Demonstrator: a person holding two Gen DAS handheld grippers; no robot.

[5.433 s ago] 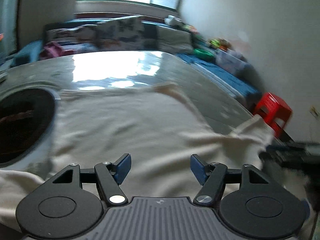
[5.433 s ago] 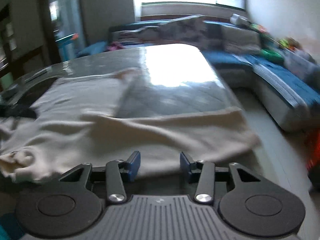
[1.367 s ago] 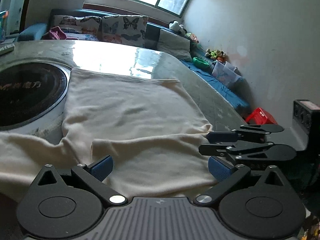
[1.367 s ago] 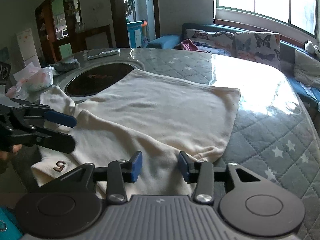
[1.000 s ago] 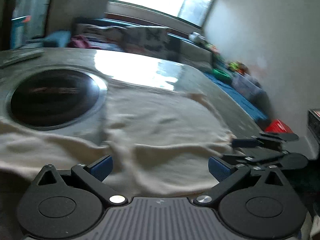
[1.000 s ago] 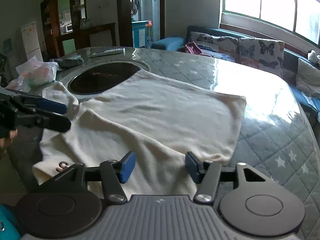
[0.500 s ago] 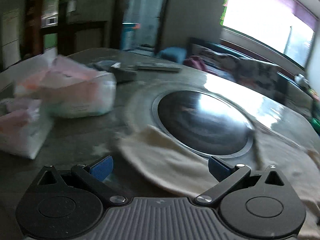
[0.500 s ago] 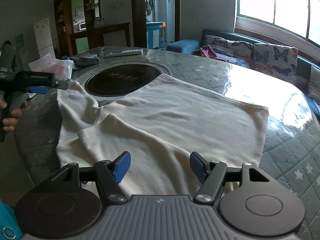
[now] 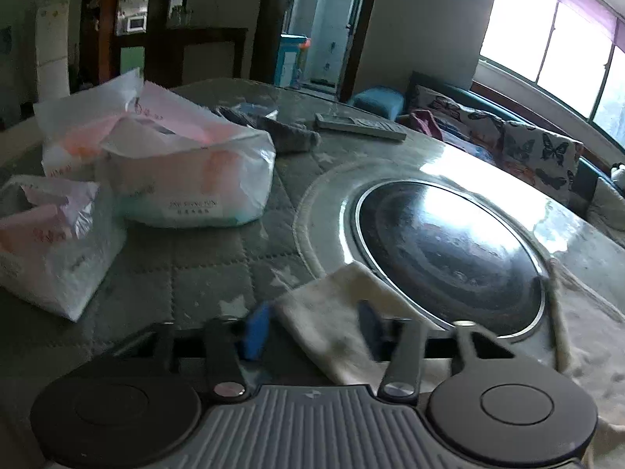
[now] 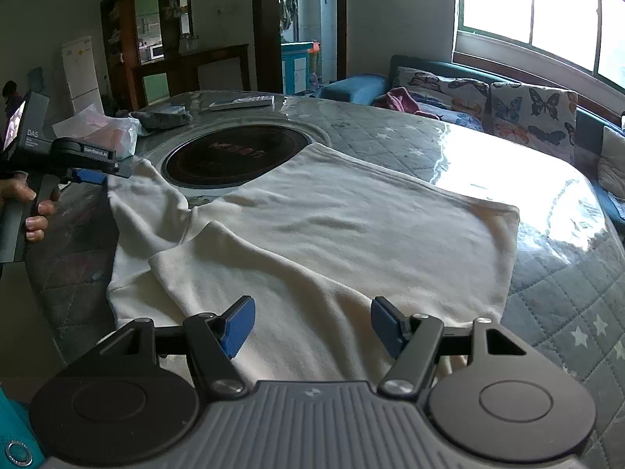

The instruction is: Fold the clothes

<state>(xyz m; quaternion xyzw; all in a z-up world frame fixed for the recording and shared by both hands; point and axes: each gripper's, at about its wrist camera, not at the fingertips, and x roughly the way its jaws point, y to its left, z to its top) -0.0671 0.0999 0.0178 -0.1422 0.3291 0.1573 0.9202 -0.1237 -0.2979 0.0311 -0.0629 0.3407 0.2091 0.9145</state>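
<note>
A cream T-shirt point(image 10: 332, 234) lies spread on the quilted table, its right sleeve folded in over the body. Its left sleeve point(image 9: 332, 312) stretches out beside the black round hob. My left gripper point(image 9: 312, 332) is at the sleeve's end with its blue pads on either side of the cloth, jaws blurred and closing. It also shows in the right wrist view point(image 10: 93, 175), at the sleeve tip. My right gripper point(image 10: 312, 324) is open and empty, low over the shirt's near edge.
A black round hob point(image 9: 449, 250) is set into the table point(image 10: 547, 305). Plastic-wrapped tissue packs point(image 9: 156, 179) lie at the left, with a grey cloth point(image 9: 281, 129) and a remote point(image 9: 359, 125) behind them. A sofa with butterfly cushions point(image 10: 508, 105) stands beyond.
My left gripper has swung left to the sleeve end, and its jaws have narrowed around the cloth. My right gripper has opened wider and let go of the folded sleeve.
</note>
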